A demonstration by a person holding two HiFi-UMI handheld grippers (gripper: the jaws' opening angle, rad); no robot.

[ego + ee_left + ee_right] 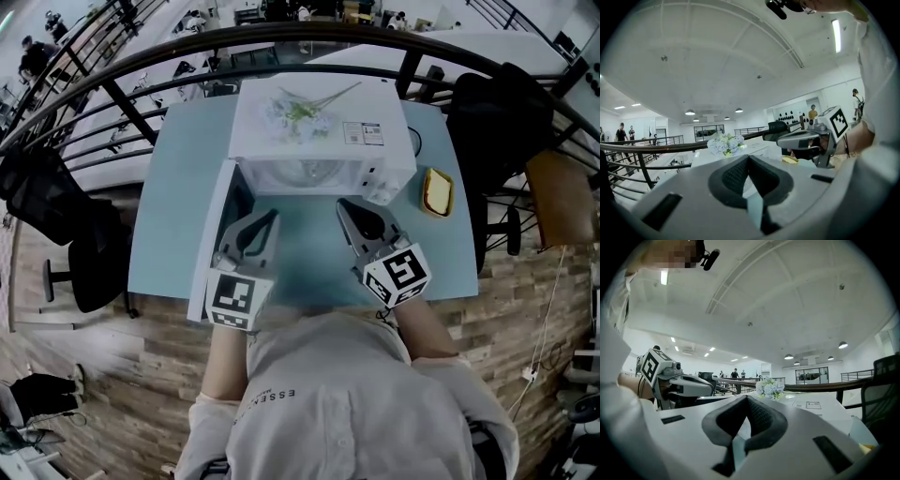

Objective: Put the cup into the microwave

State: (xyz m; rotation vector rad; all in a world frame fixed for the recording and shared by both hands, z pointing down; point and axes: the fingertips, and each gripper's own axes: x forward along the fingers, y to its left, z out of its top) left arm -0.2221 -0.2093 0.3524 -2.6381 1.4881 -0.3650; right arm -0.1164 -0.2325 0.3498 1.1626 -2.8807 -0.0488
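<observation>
Both the left gripper (270, 221) and right gripper (345, 208) hover before the open microwave (258, 141) at centre frame, jaws shut on nothing; no cup shows on the surface (178, 187), so it is probably inside already, with the door still open.

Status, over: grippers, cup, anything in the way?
Left gripper shut, empty. Right gripper shut, empty. Microwave door open; cup not made out. Nothing blocking opening.
</observation>
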